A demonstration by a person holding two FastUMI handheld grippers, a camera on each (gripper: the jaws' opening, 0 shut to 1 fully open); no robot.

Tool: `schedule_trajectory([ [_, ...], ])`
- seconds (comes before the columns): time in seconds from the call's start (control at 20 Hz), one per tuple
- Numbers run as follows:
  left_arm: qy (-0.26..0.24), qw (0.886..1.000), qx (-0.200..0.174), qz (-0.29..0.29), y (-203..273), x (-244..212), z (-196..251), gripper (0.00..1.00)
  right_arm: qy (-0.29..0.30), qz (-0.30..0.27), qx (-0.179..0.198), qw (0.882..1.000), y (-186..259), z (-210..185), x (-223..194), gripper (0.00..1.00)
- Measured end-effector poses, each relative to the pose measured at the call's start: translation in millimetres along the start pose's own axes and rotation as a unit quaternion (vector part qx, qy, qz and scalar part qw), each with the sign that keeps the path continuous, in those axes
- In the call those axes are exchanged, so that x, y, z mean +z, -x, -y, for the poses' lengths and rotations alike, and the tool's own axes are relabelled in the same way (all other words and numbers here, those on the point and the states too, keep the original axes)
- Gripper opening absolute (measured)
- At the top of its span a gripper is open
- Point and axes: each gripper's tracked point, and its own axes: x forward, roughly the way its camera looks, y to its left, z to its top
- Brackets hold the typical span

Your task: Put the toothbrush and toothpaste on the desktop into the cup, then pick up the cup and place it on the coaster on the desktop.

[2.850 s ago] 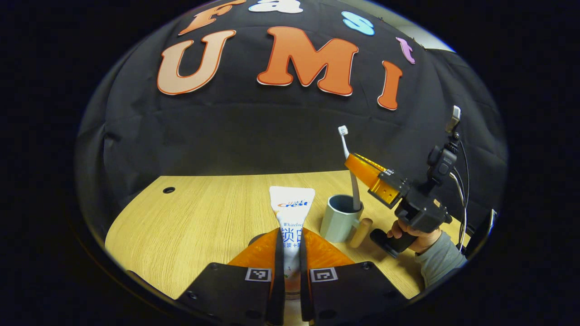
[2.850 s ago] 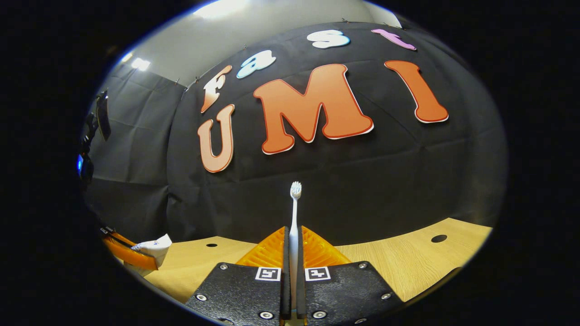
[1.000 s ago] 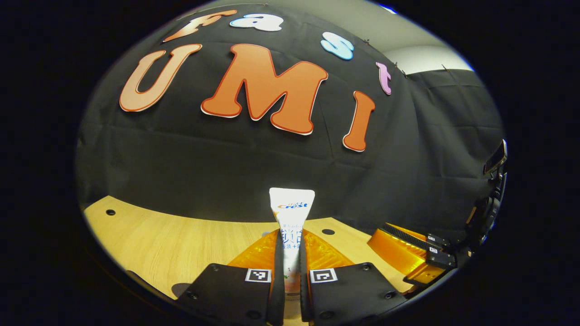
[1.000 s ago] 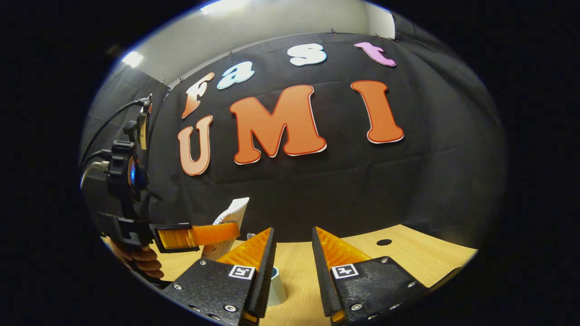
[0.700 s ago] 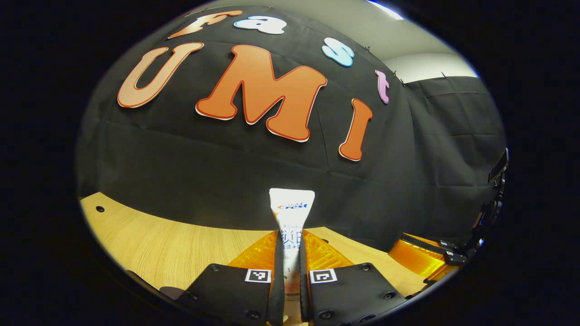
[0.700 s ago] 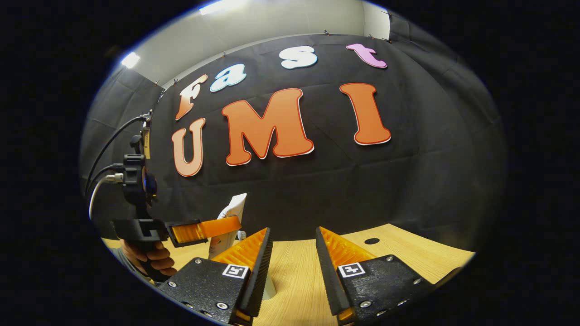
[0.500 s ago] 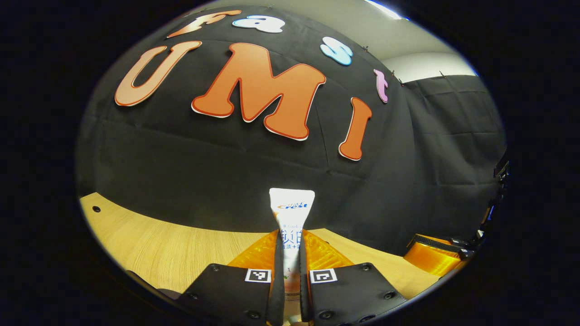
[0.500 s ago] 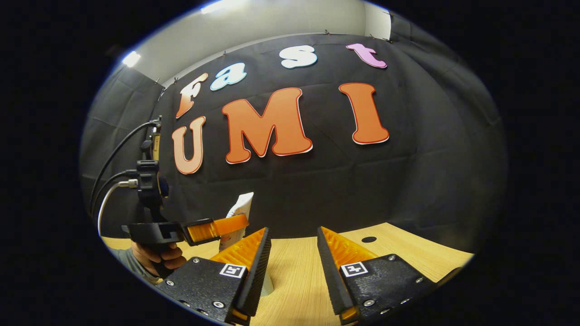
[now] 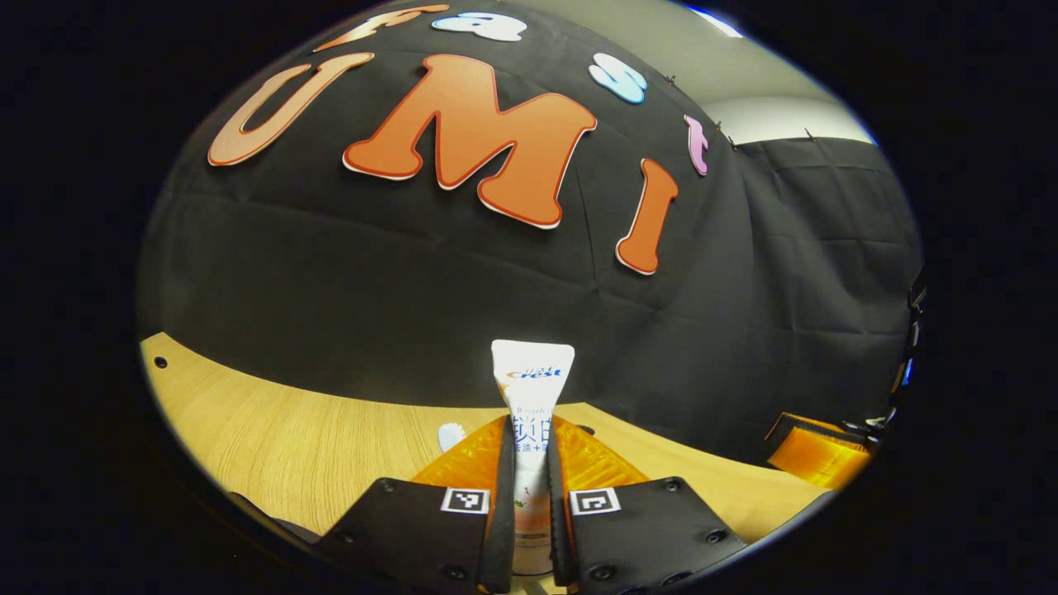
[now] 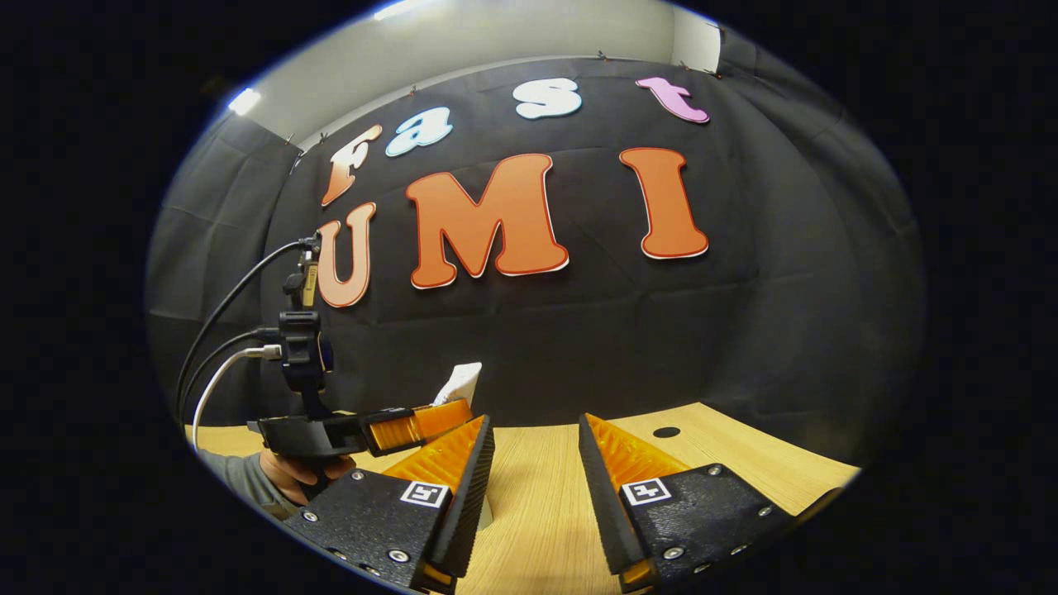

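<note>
My left gripper (image 9: 526, 504) clenched on white toothpaste (image 9: 530, 430), crimped end up, above desk (image 9: 314, 430). My right gripper (image 10: 533, 487) released, holding nothing.

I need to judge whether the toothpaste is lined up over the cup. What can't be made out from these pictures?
- Cup: right gripper view, just a pale sliver behind the right tongs' left finger.
- Toothbrush: left gripper view, only its bristle head peeks past the left tongs.
- Toothpaste: lower end hidden between the fingers, so its height over the cup is unclear.

Bare desktop (image 10: 537, 512) lies between the parted fingers.
</note>
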Motion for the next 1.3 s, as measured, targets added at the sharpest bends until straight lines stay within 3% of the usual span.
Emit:
schedule_trajectory([
  [0.1,0.0,1.0,-0.007,-0.011,3.7,-6.4,0.7,0.22,0.0,-0.003,0.001,1.0,0.4,-1.7,0.1,0.64],
  [0.25,-0.005,1.0,-0.018,-0.011,16.4,-0.7,4.8,0.34,0.009,-0.009,0.003,1.0,1.6,-8.9,-0.4,0.68],
  [0.45,-0.038,0.999,-0.023,-0.011,30.0,3.6,8.2,0.36,0.019,-0.02,0.0,1.0,3.8,-16.2,0.8,0.71],
  [0.5,-0.047,0.999,-0.021,-0.011,35.2,6.8,7.8,0.45,0.02,-0.021,-0.004,1.0,3.8,-16.2,2.0,0.74],
  [0.55,-0.058,0.998,-0.017,-0.007,37.1,13.0,6.8,0.6,0.019,-0.024,-0.008,0.999,3.9,-16.5,3.4,0.75],
  [0.6,-0.068,0.998,-0.011,-0.002,42.3,19.6,4.8,0.63,0.017,-0.027,-0.011,0.999,3.6,-18.0,4.9,0.81],
  [0.65,-0.076,0.997,-0.007,0.004,49.3,26.6,2.5,0.65,0.014,-0.03,-0.01,0.999,4.2,-21.0,6.2,0.76],
  [0.8,-0.094,0.995,0.007,0.014,68.0,42.4,-5.7,0.8,0.002,-0.049,-0.004,0.999,3.2,-31.1,5.0,0.76],
  [1.3,-0.144,0.986,0.085,0.021,133.3,75.0,-52.3,1.0,0.002,-0.175,0.023,0.984,-10.2,-78.3,-28.1,0.77],
])
